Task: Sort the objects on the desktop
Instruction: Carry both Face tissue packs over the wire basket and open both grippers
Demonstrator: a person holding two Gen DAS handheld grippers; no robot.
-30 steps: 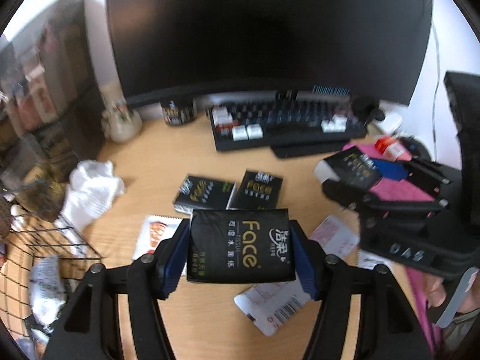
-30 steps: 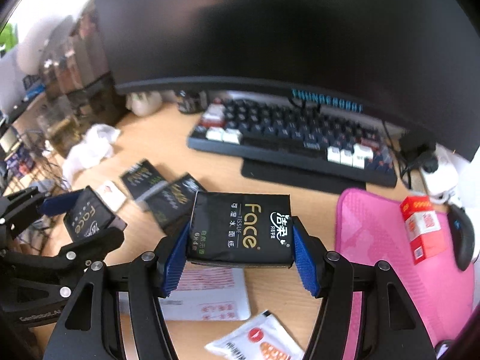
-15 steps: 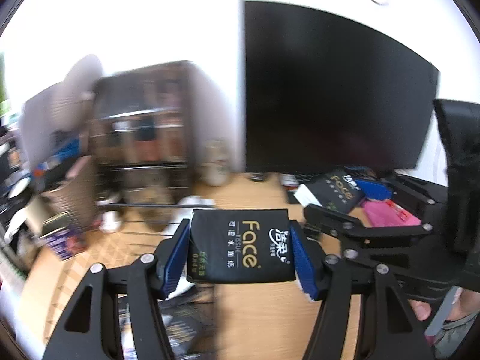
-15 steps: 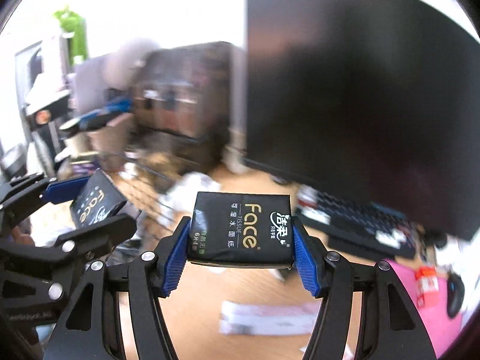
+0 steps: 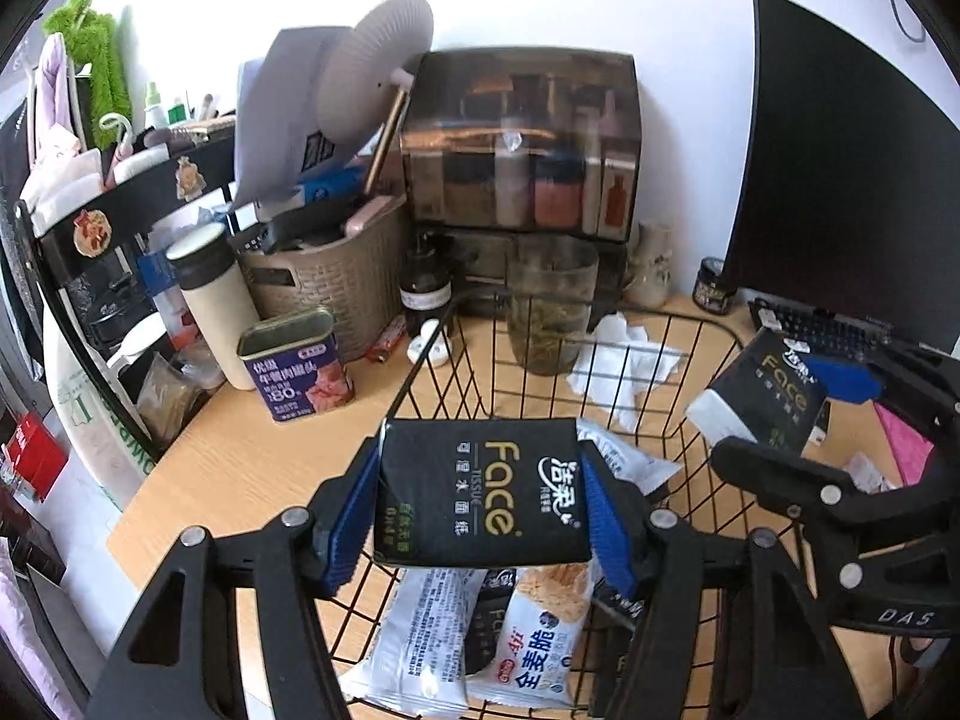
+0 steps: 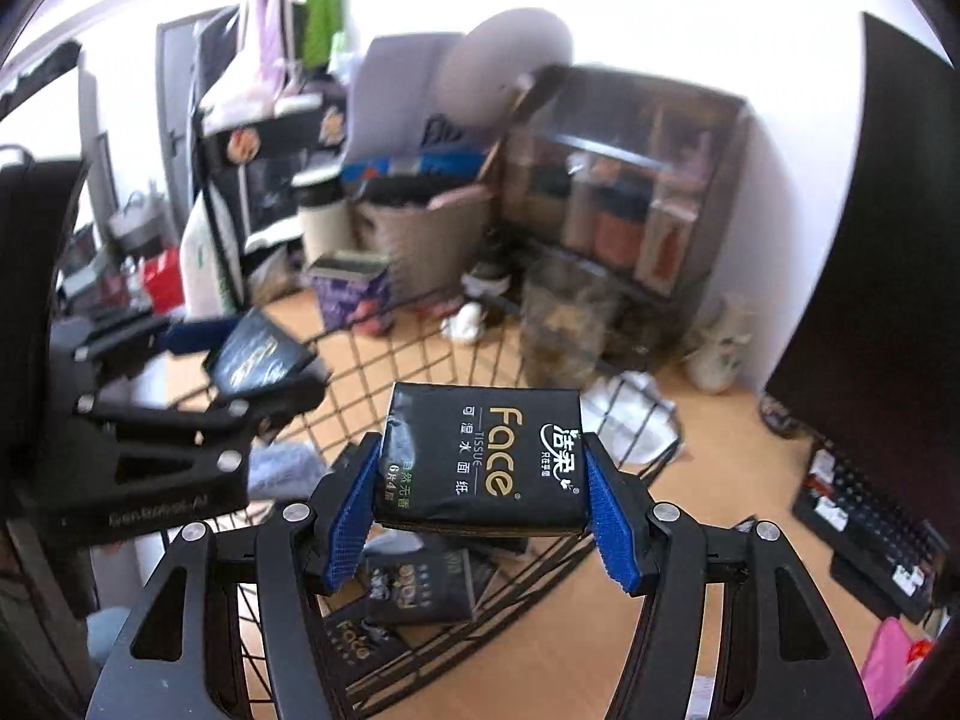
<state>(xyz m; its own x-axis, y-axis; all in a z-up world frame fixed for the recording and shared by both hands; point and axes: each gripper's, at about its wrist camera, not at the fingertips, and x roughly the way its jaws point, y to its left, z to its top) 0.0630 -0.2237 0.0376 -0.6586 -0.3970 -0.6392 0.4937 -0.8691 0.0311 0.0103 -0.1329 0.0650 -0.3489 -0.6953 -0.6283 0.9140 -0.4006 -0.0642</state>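
Note:
My left gripper is shut on a black "Face" tissue pack and holds it above the black wire basket. My right gripper is shut on a second black "Face" tissue pack, also over the wire basket. Each gripper shows in the other's view: the right one at the basket's right side, the left one at the basket's left. Snack packets and black tissue packs lie in the basket.
Behind the basket stand a glass jar, a purple tin, a woven bin and a smoked organiser box. A crumpled tissue lies by the jar. The monitor and keyboard are to the right.
Both grippers have swung left from the keyboard area to above the wire basket, each still holding its tissue pack.

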